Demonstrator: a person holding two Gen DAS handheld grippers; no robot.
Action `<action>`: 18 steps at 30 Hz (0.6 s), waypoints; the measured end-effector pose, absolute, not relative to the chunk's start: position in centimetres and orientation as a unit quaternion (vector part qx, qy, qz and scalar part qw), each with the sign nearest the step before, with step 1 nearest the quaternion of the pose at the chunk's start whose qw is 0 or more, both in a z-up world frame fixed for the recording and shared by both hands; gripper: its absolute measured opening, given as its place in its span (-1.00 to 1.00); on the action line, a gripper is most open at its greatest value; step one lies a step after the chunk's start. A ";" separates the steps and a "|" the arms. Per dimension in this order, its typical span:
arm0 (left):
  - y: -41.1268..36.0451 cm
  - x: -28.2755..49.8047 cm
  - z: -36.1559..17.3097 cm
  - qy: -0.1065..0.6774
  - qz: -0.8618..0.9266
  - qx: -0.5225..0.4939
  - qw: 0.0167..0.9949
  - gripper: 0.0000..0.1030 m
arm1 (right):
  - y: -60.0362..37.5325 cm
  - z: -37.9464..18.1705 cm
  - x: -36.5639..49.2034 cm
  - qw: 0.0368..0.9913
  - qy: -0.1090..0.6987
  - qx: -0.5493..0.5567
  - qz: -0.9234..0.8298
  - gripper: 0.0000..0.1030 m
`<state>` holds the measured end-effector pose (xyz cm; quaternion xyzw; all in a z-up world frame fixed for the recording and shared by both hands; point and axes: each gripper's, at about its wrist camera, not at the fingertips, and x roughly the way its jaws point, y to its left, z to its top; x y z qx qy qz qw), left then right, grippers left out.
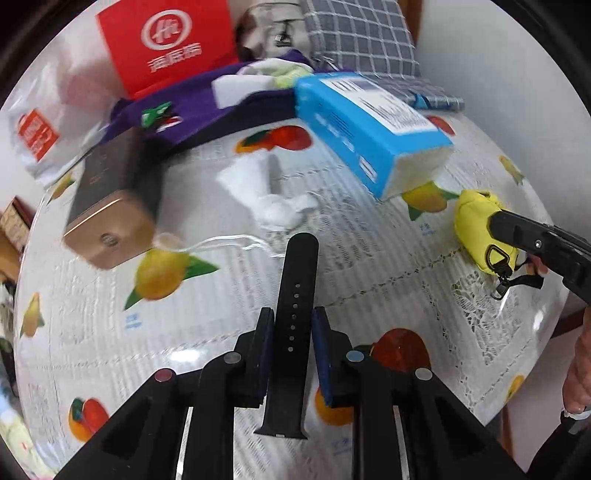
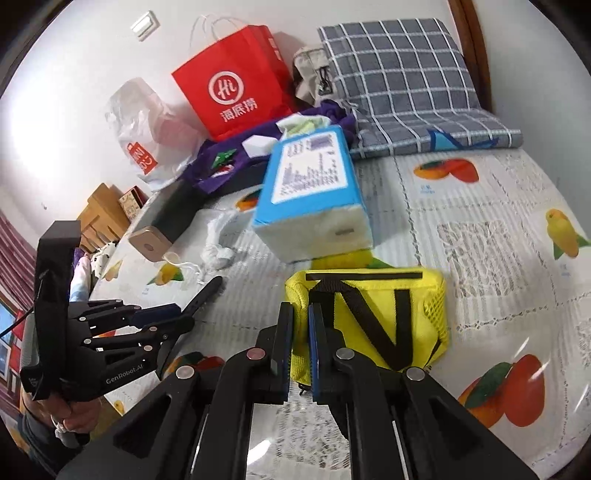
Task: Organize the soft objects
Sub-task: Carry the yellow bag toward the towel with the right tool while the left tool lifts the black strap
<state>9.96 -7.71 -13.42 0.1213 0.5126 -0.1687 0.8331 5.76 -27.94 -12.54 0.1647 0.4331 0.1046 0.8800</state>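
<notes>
A black watch strap (image 1: 295,280) runs lengthwise between the blue pads of my left gripper (image 1: 293,317), which is shut on it. In the right wrist view the same gripper (image 2: 181,314) holds the strap (image 2: 207,291) with its tip pointing out over the table. A yellow fabric pouch (image 2: 369,291) with black webbing lies on the fruit-print tablecloth (image 2: 480,229). My right gripper (image 2: 300,308) is shut on the pouch's left edge. From the left wrist view the pouch (image 1: 472,218) sits at the right with the right gripper (image 1: 496,221) on it.
A blue tissue pack (image 1: 369,129) lies tilted mid-table, beside a dark box with a gold end (image 1: 107,221) and a crumpled white cloth (image 1: 273,199). Behind are purple cloth (image 1: 192,107), a red paper bag (image 1: 166,40) and a plaid cushion (image 1: 362,33). The table edge (image 1: 554,295) is at the right.
</notes>
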 end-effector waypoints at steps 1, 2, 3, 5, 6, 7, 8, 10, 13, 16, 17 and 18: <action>-7.4 9.9 -13.1 0.514 -0.168 0.117 0.833 -0.61 | -27.9 -12.2 5.8 0.881 0.431 0.164 0.108 -0.84; -7.1 9.9 -12.7 0.513 -0.166 0.115 0.834 -0.61 | -27.7 -11.6 5.9 0.882 0.428 0.162 0.115 -0.84; -6.8 9.9 -12.4 0.513 -0.164 0.113 0.835 -0.61 | -27.6 -11.2 6.0 0.882 0.427 0.158 0.120 -0.84; -6.2 9.9 -11.4 0.514 -0.168 0.104 0.835 -0.61 | -27.3 -10.4 6.1 0.884 0.429 0.145 0.117 -0.84; -6.0 10.0 -11.1 0.516 -0.170 0.098 0.834 -0.61 | -27.0 -9.9 6.1 0.886 0.430 0.132 0.116 -0.84; -5.7 10.1 -10.7 0.516 -0.175 0.094 0.833 -0.61 | -26.8 -9.3 6.1 0.887 0.431 0.124 0.113 -0.84; -5.5 10.1 -10.3 0.514 -0.177 0.091 0.834 -0.61 | -26.6 -8.9 6.0 0.888 0.431 0.122 0.107 -0.84; -5.0 10.4 -9.8 0.507 -0.173 0.086 0.840 -0.61 | -26.4 -8.0 5.6 0.892 0.425 0.113 0.106 -0.84; -4.0 10.8 -9.4 0.499 -0.166 0.076 0.847 -0.61 | -26.6 -7.1 5.4 0.897 0.415 0.117 0.098 -0.84; -3.0 11.0 -9.0 0.491 -0.158 0.066 0.854 -0.61 | -26.2 -6.5 5.8 0.900 0.412 0.109 0.094 -0.84; -2.6 11.2 -8.9 0.489 -0.154 0.059 0.856 -0.61 | -26.1 -6.3 5.9 0.900 0.411 0.107 0.094 -0.84; -2.3 11.4 -8.7 0.487 -0.150 0.051 0.859 -0.61 | -25.9 -6.0 6.2 0.902 0.408 0.105 0.095 -0.84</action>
